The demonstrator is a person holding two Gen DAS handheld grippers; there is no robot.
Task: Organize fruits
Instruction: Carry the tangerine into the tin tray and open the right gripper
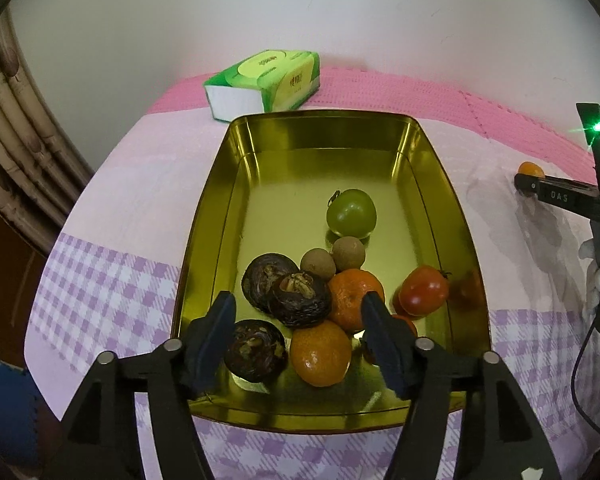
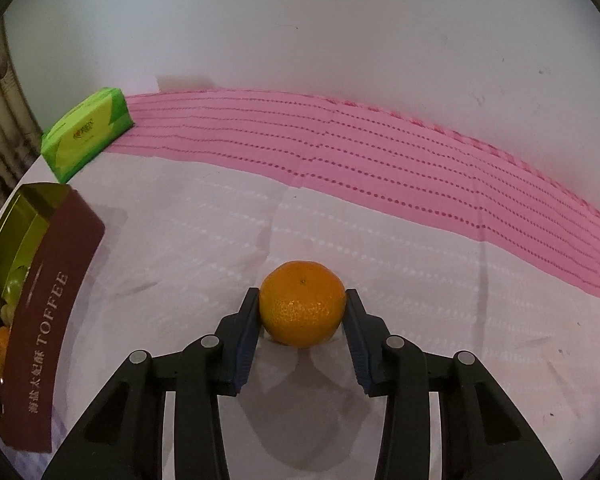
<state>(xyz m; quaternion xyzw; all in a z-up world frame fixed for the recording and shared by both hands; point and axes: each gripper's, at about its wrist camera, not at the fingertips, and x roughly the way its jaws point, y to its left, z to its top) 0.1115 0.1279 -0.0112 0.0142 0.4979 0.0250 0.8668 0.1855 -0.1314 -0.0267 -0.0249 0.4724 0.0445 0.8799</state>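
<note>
Nearest the left wrist camera, the left gripper [image 1: 298,312] is seen hanging over the near end of a gold tin [image 1: 216,216], its jaws parted and pressing on nothing, with fruit lying below the gap. Nearest the right wrist camera, the right gripper [image 2: 302,308] is clenched on an orange [image 2: 302,304], both pads pressed against its sides, while the fruit rests on the pale cloth [image 2: 420,320], well apart from the tin.

Only the left wrist view looks into the tin. From left to right its near half holds three dark brown wrinkled fruits [image 1: 288,294], two small tan round fruits [image 1: 334,258], two mandarins [image 1: 320,354] and a red tomato [image 1: 423,290]; a green tomato [image 1: 351,213] lies farther back. A small part of another reddish fruit is hidden behind the right finger and cannot be told further. The far half of the tin is bare. At the right edge of this view the other gripper is seen from the side, with a sliver of orange beyond its tip.

Only the right wrist view shows the tin's brown outer wall, lettered TOFFEE, at the left edge.

A green tissue pack [image 1: 262,80] lies behind the tin on a pink mat [image 2: 380,160], seen in both views.
</note>
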